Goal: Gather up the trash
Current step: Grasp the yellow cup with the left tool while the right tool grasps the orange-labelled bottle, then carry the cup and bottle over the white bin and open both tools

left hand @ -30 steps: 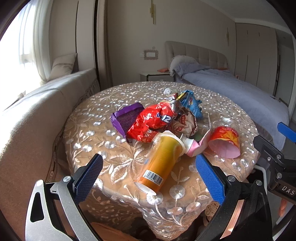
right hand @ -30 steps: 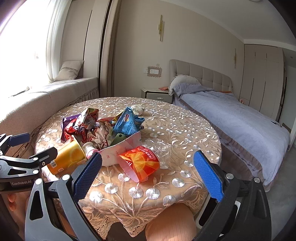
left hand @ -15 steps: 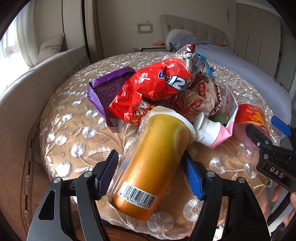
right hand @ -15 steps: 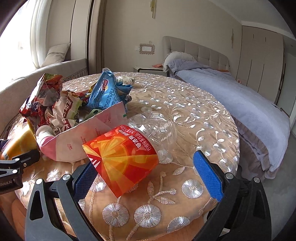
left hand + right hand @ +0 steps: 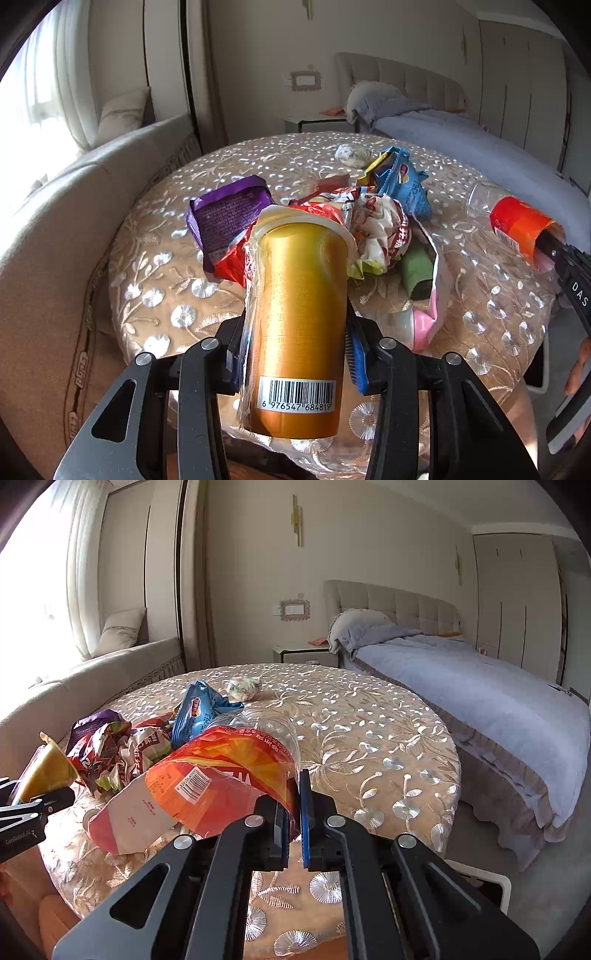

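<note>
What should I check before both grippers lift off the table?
1. Left gripper shut on the yellow cup, pads on both sides: ok.
2. Right gripper shut on the orange bottle label: ok, but it pinches only thin film at the edge.
3. Clear bottle will come up with its label: cannot tell.
4. Cup free of the red wrapper touching its rim: cannot tell.
5. Pink carton clear of the bottle: not ok, it lies against it.
6. Trash bin in view: not ok.

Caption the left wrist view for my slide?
Left gripper clamps the golden cup beside crumpled wrappers on the table.
</note>
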Demonstrator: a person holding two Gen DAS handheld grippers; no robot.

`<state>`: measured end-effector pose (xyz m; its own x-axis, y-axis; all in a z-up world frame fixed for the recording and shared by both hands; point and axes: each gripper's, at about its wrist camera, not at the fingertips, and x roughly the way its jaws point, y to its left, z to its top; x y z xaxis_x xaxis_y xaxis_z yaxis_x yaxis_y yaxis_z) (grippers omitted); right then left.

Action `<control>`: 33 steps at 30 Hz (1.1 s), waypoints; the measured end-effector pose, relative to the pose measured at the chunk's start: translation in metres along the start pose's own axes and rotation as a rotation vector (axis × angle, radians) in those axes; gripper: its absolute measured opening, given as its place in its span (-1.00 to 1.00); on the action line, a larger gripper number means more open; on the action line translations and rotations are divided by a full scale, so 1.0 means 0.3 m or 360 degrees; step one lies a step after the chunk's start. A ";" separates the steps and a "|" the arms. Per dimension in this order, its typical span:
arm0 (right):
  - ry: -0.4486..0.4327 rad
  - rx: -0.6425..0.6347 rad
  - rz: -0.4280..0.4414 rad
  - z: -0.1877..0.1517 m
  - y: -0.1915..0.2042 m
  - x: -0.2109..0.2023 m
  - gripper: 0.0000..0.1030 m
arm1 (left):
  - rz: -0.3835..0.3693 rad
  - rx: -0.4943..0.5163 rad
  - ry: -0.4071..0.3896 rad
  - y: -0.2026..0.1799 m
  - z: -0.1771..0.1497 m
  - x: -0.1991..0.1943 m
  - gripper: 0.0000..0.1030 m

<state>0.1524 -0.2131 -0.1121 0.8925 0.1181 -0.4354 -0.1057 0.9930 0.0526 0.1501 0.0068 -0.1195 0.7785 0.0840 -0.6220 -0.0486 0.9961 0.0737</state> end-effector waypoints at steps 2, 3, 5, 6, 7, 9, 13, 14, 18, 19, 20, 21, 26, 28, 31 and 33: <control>-0.0045 0.0011 -0.0003 0.022 -0.028 -0.033 -0.89 | -0.0026 0.0021 -0.0045 -0.024 0.019 -0.046 -0.19; -0.0070 0.0014 -0.0009 0.028 -0.044 -0.052 -0.89 | -0.0039 0.0040 -0.0070 -0.044 0.027 -0.072 -0.19; -0.0098 0.0022 -0.0018 0.038 -0.080 -0.085 -0.89 | -0.0064 0.0081 -0.0111 -0.087 0.047 -0.108 -0.19; -0.0108 0.0033 -0.0024 0.041 -0.102 -0.103 -0.89 | -0.0090 0.0100 -0.0127 -0.114 0.057 -0.123 -0.19; -0.0113 0.0045 -0.0031 0.042 -0.128 -0.117 -0.89 | -0.0126 0.0118 -0.0139 -0.142 0.066 -0.136 -0.19; -0.0112 0.0071 -0.0052 0.039 -0.183 -0.149 -0.89 | -0.0211 0.0169 -0.0149 -0.212 0.077 -0.154 -0.19; -0.0083 0.0107 -0.0167 0.009 -0.307 -0.205 -0.89 | -0.0395 0.0319 -0.0148 -0.403 0.080 -0.163 -0.19; -0.0067 0.0117 -0.0202 -0.004 -0.342 -0.218 -0.89 | -0.0444 0.0359 -0.0144 -0.455 0.078 -0.161 -0.19; 0.0048 0.0167 -0.0339 -0.066 -0.494 -0.252 -0.89 | -0.0655 0.0533 -0.0080 -0.677 0.047 -0.132 -0.19; 0.0087 0.0169 -0.0380 -0.087 -0.531 -0.255 -0.89 | -0.0709 0.0581 -0.0052 -0.732 0.036 -0.120 -0.19; 0.0125 0.0162 -0.0419 -0.113 -0.564 -0.254 -0.89 | -0.0762 0.0631 -0.0021 -0.790 0.020 -0.105 -0.19; 0.0175 0.0151 -0.0460 -0.137 -0.598 -0.249 -0.89 | -0.0810 0.0673 0.0013 -0.846 0.006 -0.089 -0.19; 0.0433 0.0239 -0.0573 -0.295 -0.775 -0.193 -0.89 | -0.0993 0.0873 0.0273 -1.110 -0.097 0.048 -0.19; 0.0534 0.0293 -0.0584 -0.370 -0.846 -0.155 -0.89 | -0.1018 0.0948 0.0394 -1.206 -0.151 0.123 -0.19; 0.0667 0.0327 -0.0597 -0.458 -0.911 -0.084 -0.89 | -0.1024 0.1040 0.0575 -1.340 -0.235 0.237 -0.19; 0.0742 0.0340 -0.0591 -0.508 -0.943 -0.039 -0.89 | -0.1033 0.1075 0.0694 -1.408 -0.285 0.307 -0.19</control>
<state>0.1050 -0.4953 -0.2590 0.5630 -0.1988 -0.8022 0.3075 0.9513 -0.0200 0.1888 -0.4039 -0.2746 0.2286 -0.3273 -0.9168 0.7661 0.6416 -0.0380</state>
